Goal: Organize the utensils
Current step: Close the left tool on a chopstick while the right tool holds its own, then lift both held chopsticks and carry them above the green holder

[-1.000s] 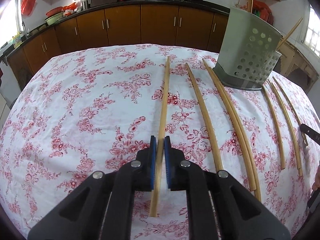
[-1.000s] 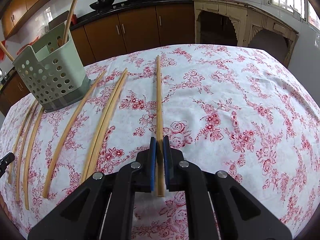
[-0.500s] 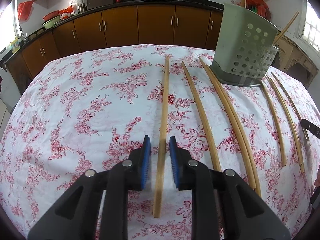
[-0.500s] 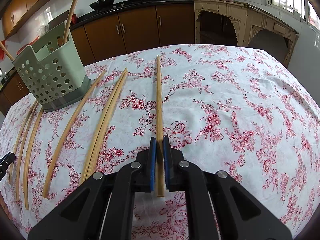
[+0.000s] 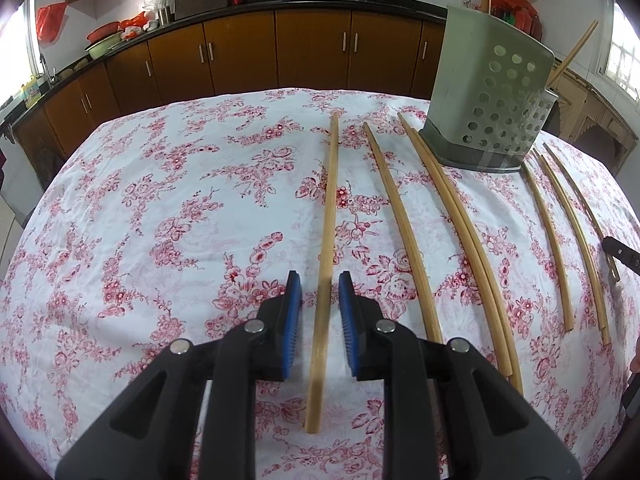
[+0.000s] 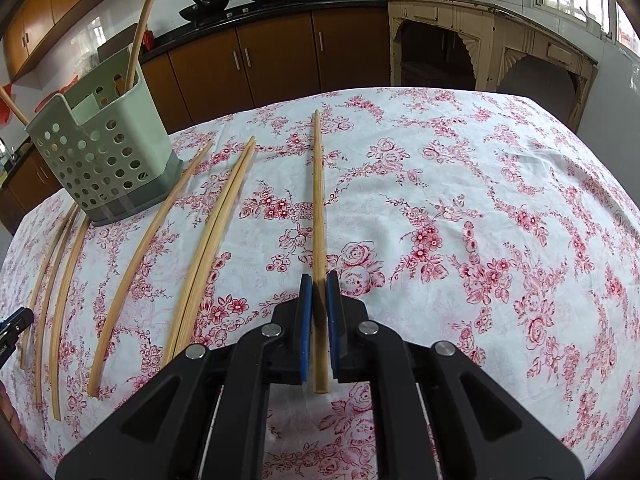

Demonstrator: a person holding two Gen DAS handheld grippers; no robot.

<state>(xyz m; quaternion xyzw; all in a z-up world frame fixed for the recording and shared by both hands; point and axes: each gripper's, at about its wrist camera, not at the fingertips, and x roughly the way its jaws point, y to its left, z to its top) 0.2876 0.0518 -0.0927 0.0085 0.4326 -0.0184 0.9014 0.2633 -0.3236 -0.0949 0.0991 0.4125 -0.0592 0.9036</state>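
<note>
Left wrist view: left tool (image 5: 319, 296) open, blue pads either side of a chopstick (image 5: 329, 216) lying flat on the floral table (image 5: 160, 208), not touching it. More chopsticks (image 5: 448, 208) lined up to its right, toward the perforated green holder (image 5: 488, 108) standing near the table's far edge. Right wrist view: right tool (image 6: 316, 300) closed on another chopstick (image 6: 318, 200), pads pressed to both sides, stick level with the table; can't tell if lifted. Holder (image 6: 106, 152) at far-left, two sticks upright inside.

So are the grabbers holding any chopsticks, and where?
Right gripper clamps a chopstick near its closer end. Left gripper is open, straddling another chopstick, not holding.
</note>
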